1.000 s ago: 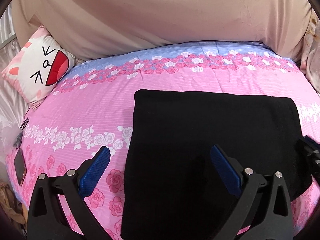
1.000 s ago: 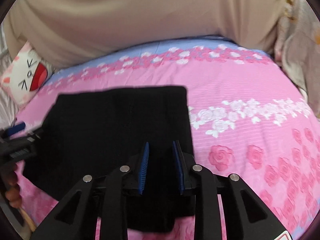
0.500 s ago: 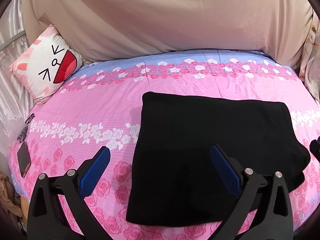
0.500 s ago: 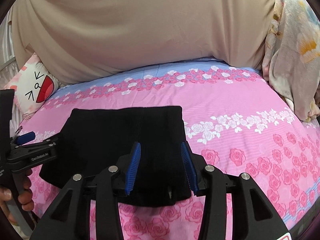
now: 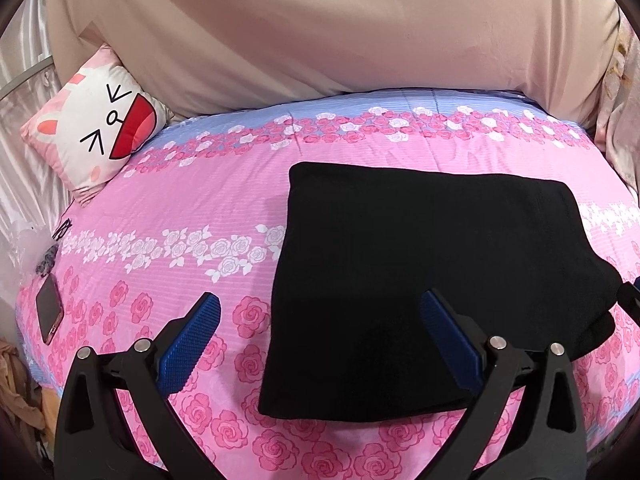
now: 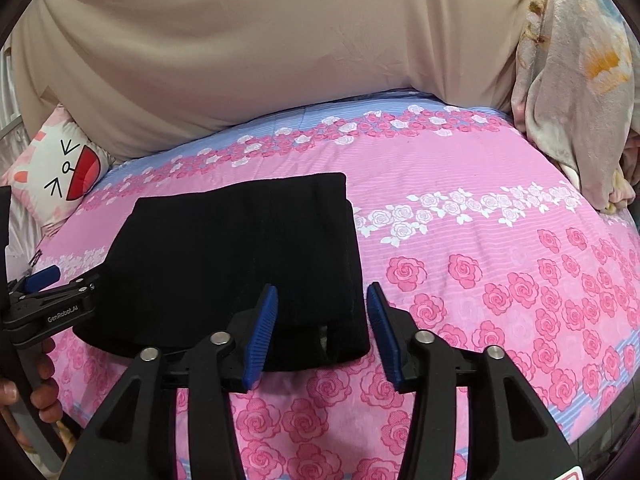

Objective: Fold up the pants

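the black pants point(image 5: 432, 280) lie folded into a thick rectangle on the pink rose-print bedspread point(image 5: 200, 208), taking up the middle and right of the left wrist view and the middle left of the right wrist view point(image 6: 240, 256). nothing is holding them.

the left gripper point(image 5: 320, 336) sits at the bottom of its own frame with its blue pads spread wide, one over bare bedspread and the other over the near part of the pants, gripping nothing. in the right wrist view it shows at the left edge point(image 6: 48, 300), with fingers of the person's hand point(image 6: 40, 380) wrapped around its handle below.

the right gripper point(image 6: 322, 324) is at the bottom centre of its frame, its pads parted with a clear gap, straddling the near right corner of the pants without pinching it.

a cartoon-face pillow point(image 5: 96, 132) leans in the upper left against a beige draped cloth point(image 5: 320, 32) that fills the top of both views. a dark phone point(image 5: 49, 310) lies on the bedspread at the far left edge. a flowered blanket point(image 6: 576, 80) hangs at the upper right of the right wrist view.
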